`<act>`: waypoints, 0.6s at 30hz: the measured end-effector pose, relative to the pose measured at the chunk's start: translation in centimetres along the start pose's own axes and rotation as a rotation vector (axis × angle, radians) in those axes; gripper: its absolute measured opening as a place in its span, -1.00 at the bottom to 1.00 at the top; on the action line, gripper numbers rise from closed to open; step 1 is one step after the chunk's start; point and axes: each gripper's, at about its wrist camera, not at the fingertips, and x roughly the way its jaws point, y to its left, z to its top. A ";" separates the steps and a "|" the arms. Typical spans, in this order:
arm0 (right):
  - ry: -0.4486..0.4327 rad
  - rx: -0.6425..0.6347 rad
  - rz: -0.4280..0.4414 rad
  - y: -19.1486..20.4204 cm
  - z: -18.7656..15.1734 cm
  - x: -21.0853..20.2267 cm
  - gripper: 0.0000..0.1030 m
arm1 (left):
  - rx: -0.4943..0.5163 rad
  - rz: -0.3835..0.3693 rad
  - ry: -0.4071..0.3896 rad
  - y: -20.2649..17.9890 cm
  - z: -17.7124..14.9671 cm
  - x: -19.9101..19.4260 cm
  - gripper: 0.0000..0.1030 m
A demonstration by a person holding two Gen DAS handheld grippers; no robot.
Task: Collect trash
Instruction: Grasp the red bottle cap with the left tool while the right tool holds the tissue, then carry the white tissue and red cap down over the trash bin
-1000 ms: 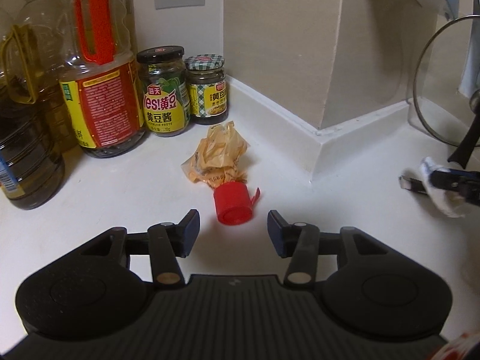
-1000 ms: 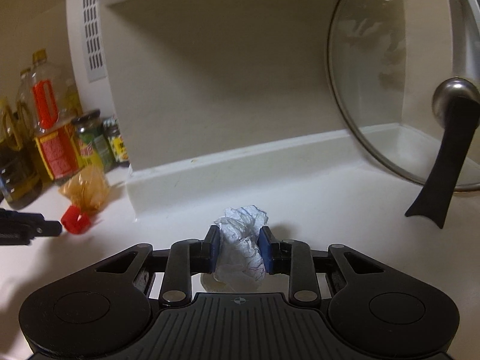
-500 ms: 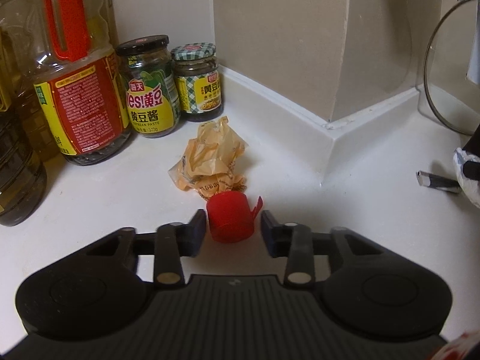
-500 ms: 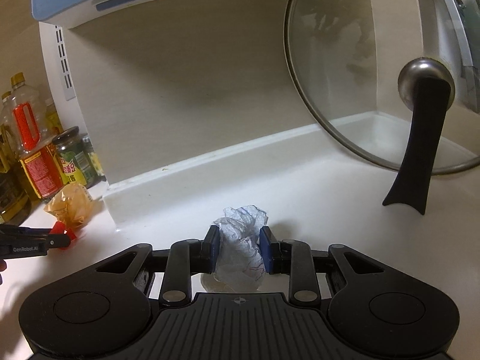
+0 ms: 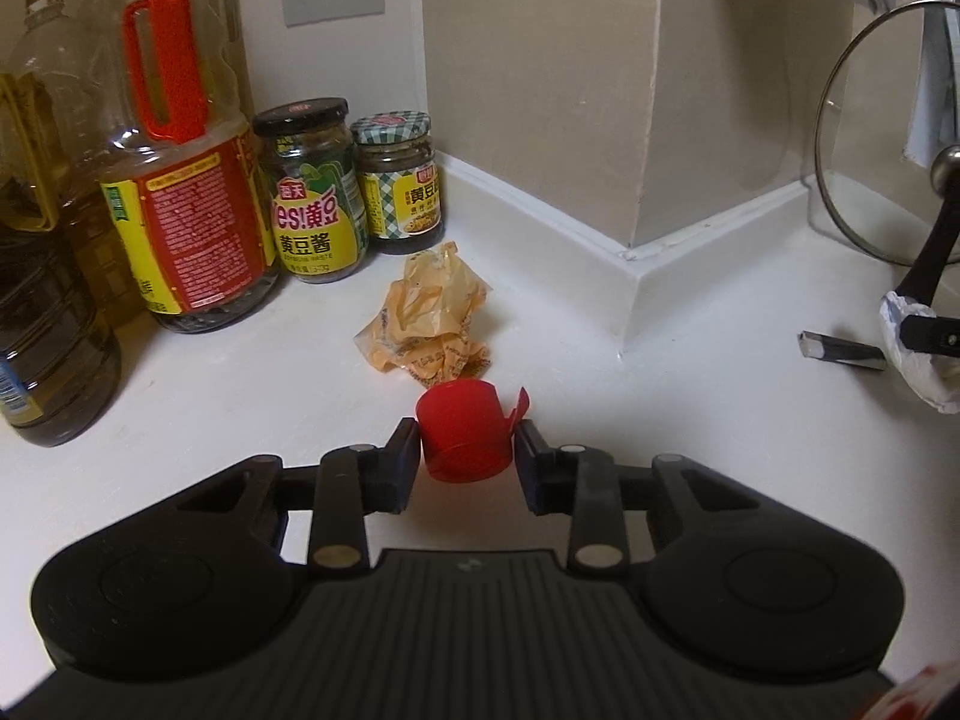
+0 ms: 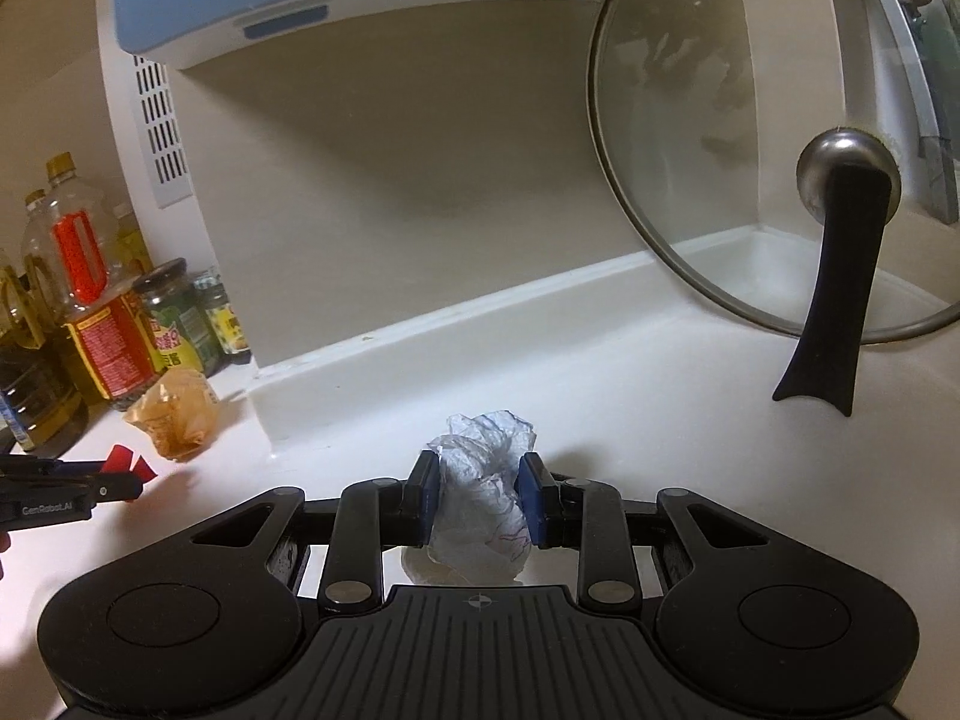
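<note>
I have the left gripper [image 5: 465,459] closed on the red bottle cap [image 5: 465,439], its fingers [image 5: 401,468] pressing the cap's sides just above the white surface [image 5: 690,420]. Just beyond the cap lies a crumpled orange wrapper [image 5: 429,318], loose on the surface and nearly touching the cap's far edge. Behind the wrapper stand two sauce jars [image 5: 315,189] and, to their left, big oil bottles [image 5: 180,180] against the wall. My right gripper [image 6: 478,498] is clamped on a crumpled white paper wad [image 6: 480,495], which bulges above and below the blue finger pads [image 6: 427,495]. From the right wrist view I see the left gripper at the far left edge with the red cap at its tip, the wrapper just beside it. A glass pot lid [image 6: 720,150] leans against the wall on the right, propped by its black handle [image 6: 834,300].
</note>
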 end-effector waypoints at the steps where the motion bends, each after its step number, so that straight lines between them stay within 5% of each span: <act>1: -0.003 0.000 0.001 0.2 0.0 -0.3 -0.43 | -0.001 -0.003 -0.004 0.2 -0.1 -0.4 -0.40; 18: -0.074 0.001 -0.008 5.0 -1.3 -8.2 -0.43 | -0.028 -0.084 -0.115 2.9 -2.3 -10.9 -0.40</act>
